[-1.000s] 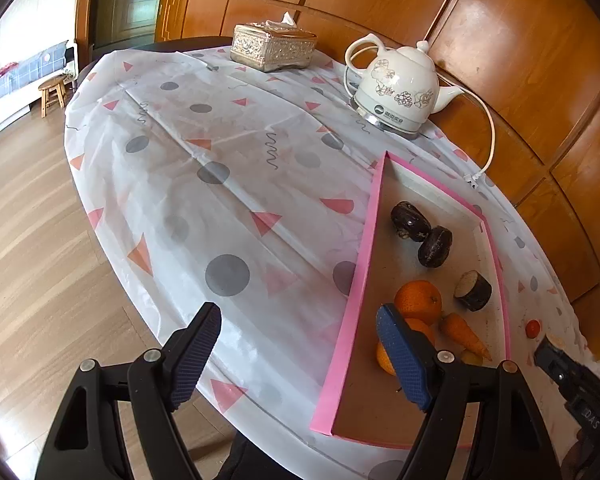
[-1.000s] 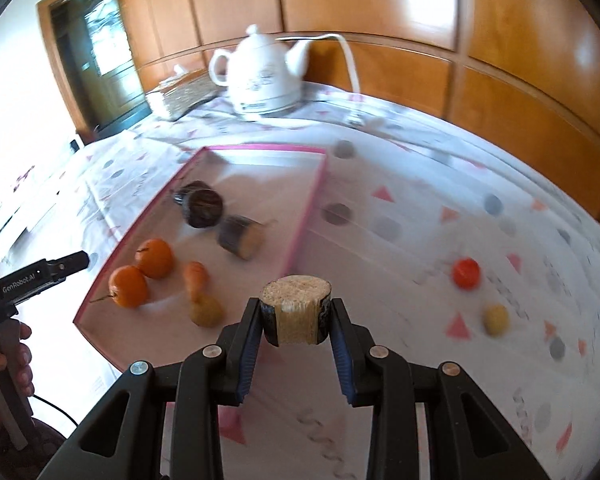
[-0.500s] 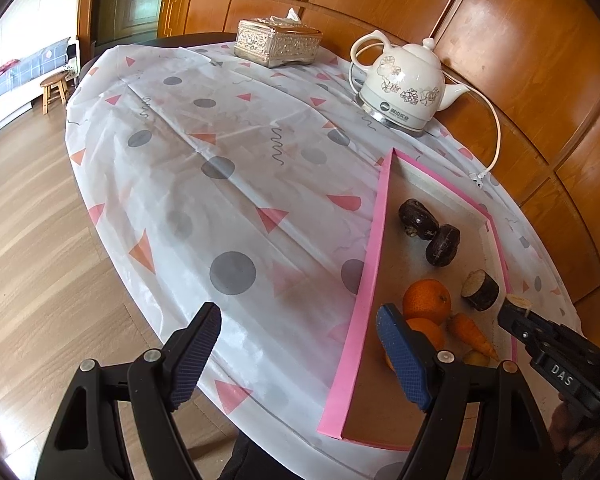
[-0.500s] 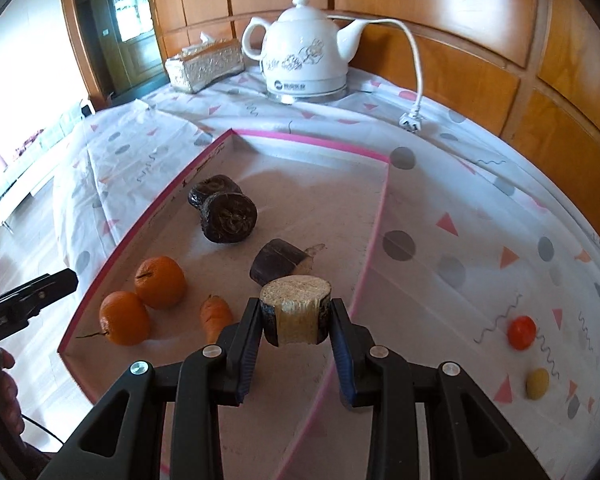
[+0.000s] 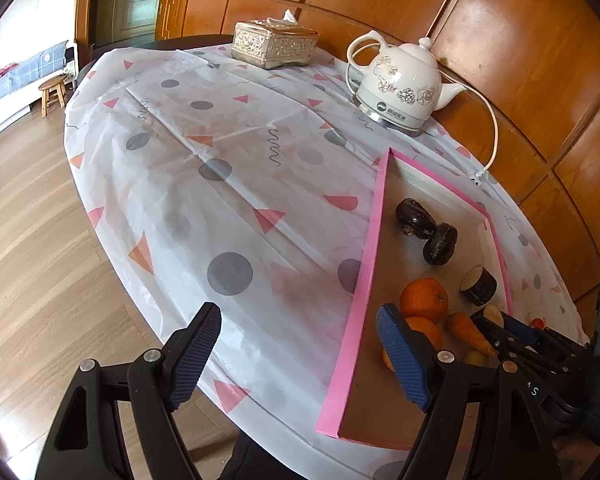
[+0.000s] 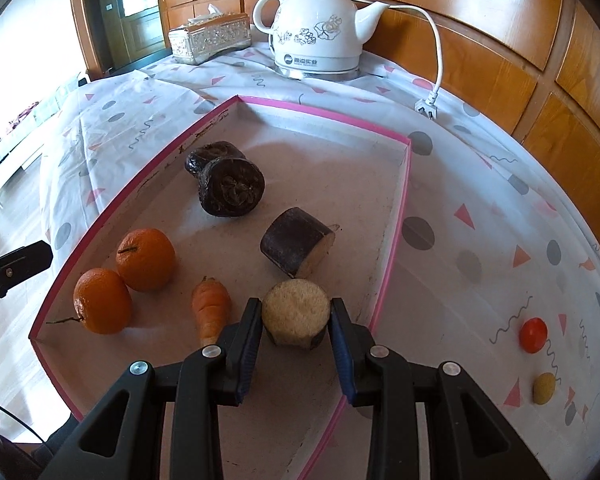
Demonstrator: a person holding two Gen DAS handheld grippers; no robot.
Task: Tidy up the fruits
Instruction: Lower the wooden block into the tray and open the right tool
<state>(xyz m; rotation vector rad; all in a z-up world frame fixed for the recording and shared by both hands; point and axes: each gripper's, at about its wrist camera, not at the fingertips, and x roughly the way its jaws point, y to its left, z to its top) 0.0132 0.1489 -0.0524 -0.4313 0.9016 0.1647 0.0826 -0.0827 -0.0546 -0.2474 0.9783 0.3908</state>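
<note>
My right gripper (image 6: 296, 332) is shut on a short sugarcane chunk (image 6: 296, 314) with a pale cut face, low over the near part of the pink-rimmed tray (image 6: 396, 240). In the tray lie two oranges (image 6: 146, 254), a small carrot (image 6: 211, 306), a second dark sugarcane chunk (image 6: 298, 248) and two dark wrinkled fruits (image 6: 231, 188). A small red fruit (image 6: 533, 335) and a small yellow fruit (image 6: 544, 388) sit on the cloth right of the tray. My left gripper (image 5: 300, 354) is open and empty at the table's near edge, left of the tray (image 5: 366, 280). The right gripper (image 5: 500, 330) shows in the left wrist view.
A white electric kettle (image 6: 316, 28) with its loose cord and plug (image 6: 428, 108) stands behind the tray. A silver tissue box (image 6: 210, 38) sits at the far left edge. Wood-panelled wall runs behind the table. Floor lies left of the patterned tablecloth (image 5: 220, 168).
My right gripper has carried the sugarcane chunk from the cloth right of the tray to low over the tray's near part. The left gripper has stayed put.
</note>
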